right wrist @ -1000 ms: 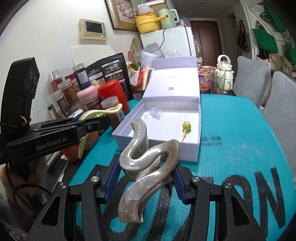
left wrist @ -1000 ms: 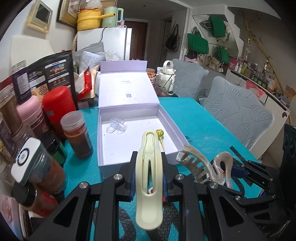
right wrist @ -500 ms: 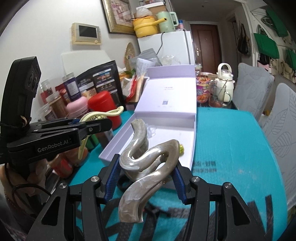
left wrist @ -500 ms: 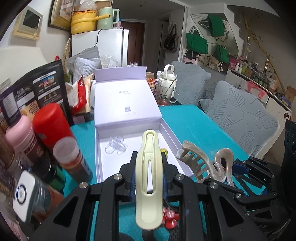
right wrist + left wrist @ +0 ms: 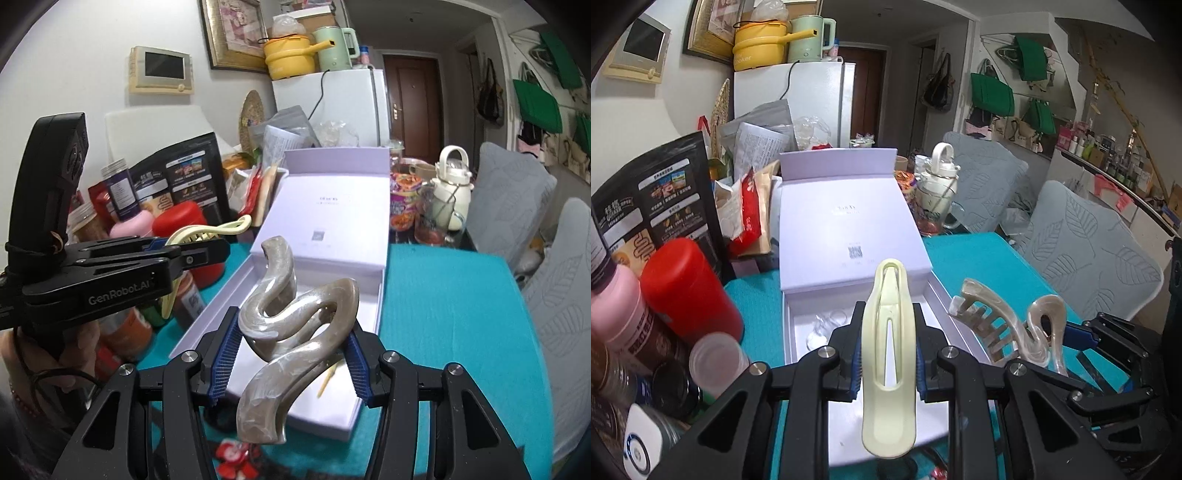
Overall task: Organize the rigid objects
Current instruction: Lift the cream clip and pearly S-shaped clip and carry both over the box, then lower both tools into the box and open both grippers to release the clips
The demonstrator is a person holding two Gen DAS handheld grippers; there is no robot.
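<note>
My left gripper [image 5: 886, 360] is shut on a cream hair claw clip [image 5: 888, 369] and holds it above the near end of an open lavender box [image 5: 849, 229]. My right gripper [image 5: 290, 356] is shut on a wavy pearl-beige hair claw clip [image 5: 291, 332], also above the box [image 5: 373, 291]; that clip shows in the left wrist view [image 5: 1008, 325] at the right. The left gripper and cream clip [image 5: 207, 232] show at the left of the right wrist view. A clear clip [image 5: 827, 325] and a thin yellow stick [image 5: 327, 380] lie in the box.
Jars, a red canister [image 5: 683, 291] and a pink bottle [image 5: 617, 306] crowd the table's left side. A white kettle [image 5: 940, 184] and a snack cup stand behind the box. Red hair ties [image 5: 232, 458] lie on the teal tablecloth [image 5: 443, 302] under my grippers. Grey chairs stand at the right.
Both grippers have moved forward with their clips, from in front of the box to over its near end. The yellow stick is now hidden behind the cream clip in the left view.
</note>
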